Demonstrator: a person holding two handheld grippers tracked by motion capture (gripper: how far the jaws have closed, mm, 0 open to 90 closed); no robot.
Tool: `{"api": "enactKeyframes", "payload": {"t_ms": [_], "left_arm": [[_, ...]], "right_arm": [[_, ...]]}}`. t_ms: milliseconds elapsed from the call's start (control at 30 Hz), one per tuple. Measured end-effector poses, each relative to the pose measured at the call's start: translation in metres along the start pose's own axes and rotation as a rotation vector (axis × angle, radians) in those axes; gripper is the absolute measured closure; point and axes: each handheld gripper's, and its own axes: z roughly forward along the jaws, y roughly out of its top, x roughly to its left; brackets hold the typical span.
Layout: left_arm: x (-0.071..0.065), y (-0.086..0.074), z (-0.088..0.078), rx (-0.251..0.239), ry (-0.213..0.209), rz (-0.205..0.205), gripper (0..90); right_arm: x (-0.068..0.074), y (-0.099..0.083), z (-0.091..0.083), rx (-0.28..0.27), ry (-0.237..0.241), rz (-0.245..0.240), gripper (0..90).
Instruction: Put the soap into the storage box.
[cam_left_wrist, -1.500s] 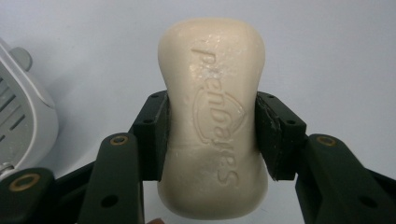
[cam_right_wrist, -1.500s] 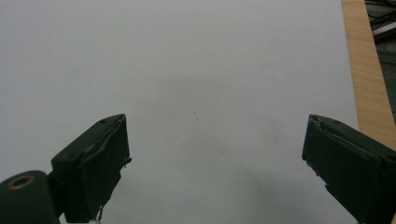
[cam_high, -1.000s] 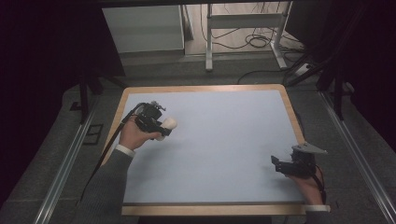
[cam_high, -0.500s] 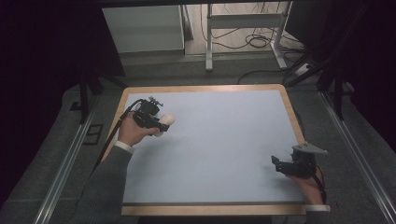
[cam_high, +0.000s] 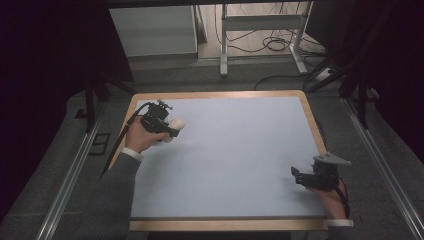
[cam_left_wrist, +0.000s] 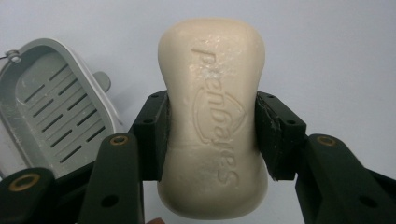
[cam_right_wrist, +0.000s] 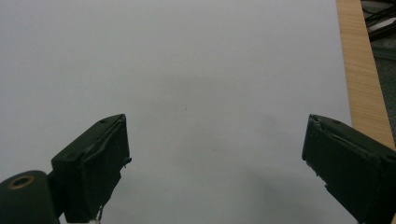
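Observation:
A cream bar of soap (cam_left_wrist: 212, 93) with embossed lettering is clamped across its middle by my left gripper (cam_left_wrist: 212, 135). In the high view this left gripper (cam_high: 172, 131) hangs over the far left of the blue table top (cam_high: 240, 150), the soap (cam_high: 176, 123) sticking out of its jaws. A grey slotted soap dish (cam_left_wrist: 51, 107) lies on the table just left of the soap in the left gripper view. My right gripper (cam_high: 296, 175) rests near the front right corner. Its jaws (cam_right_wrist: 215, 158) stand wide open with nothing between them.
The table has a wooden rim (cam_right_wrist: 362, 74), close to the right gripper's right side. Beyond the far edge stand a metal frame (cam_high: 260, 30), cables on the floor and a pale cabinet (cam_high: 152, 32).
My left gripper has carried the soap slightly left and toward the far edge. The right gripper has stayed put.

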Motion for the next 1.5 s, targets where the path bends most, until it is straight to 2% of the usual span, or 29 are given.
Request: {"api": "enactKeyframes", "payload": {"t_ms": [867, 1067, 1500], "left_arm": [[0.023, 0.015, -0.006, -0.011, 0.050, -0.062, 49.5], [0.031, 0.016, -0.004, -0.011, 0.063, -0.095, 49.5], [0.042, 0.018, 0.000, -0.004, 0.072, -0.131, 49.5]], "right_arm": [[0.000, 0.001, -0.001, -0.006, 0.000, 0.001, 7.3], [-0.001, 0.000, -0.001, -0.004, -0.003, 0.002, 7.3], [-0.002, 0.000, -0.001, -0.002, -0.003, 0.006, 7.3]]}}
